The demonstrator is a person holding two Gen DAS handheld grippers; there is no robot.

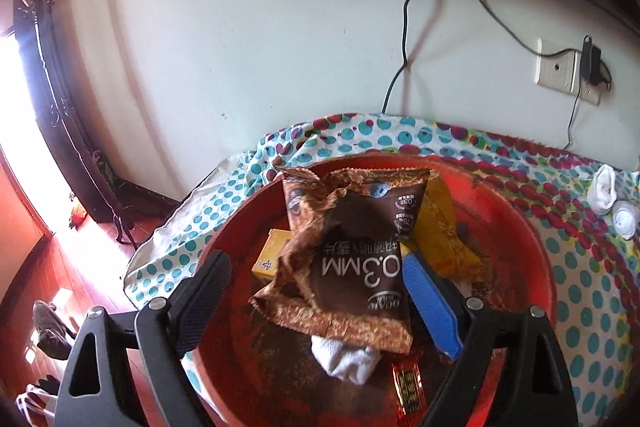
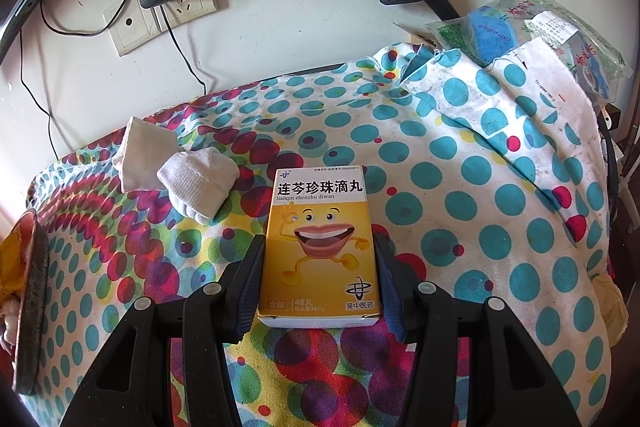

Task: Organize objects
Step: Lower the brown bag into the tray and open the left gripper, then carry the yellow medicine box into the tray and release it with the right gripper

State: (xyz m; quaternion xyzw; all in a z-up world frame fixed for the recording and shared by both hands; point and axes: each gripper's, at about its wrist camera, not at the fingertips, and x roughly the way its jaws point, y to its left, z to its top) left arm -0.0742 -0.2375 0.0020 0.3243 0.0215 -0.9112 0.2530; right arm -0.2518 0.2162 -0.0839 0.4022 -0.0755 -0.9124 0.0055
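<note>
Yellow medicine box (image 2: 318,247) sits between the fingers of the right gripper (image 2: 318,269), pinched on both long sides; its long axis runs straight forward from the claw. It is over the dotted cloth (image 2: 460,163), w/ two white socks (image 2: 188,175) to the left. Red basin (image 1: 532,259) lies further left, so the box likely must travel that way. Left gripper (image 1: 320,295) is wide open above the basin; brown snack bag (image 1: 352,255) is between its fingers, apparently not clamped.

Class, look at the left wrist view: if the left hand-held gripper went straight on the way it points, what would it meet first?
Most likely the brown snack packet, which lies between the open fingers of the left hand-held gripper in the red basin. Depth is unclear, so it may touch already.
</note>
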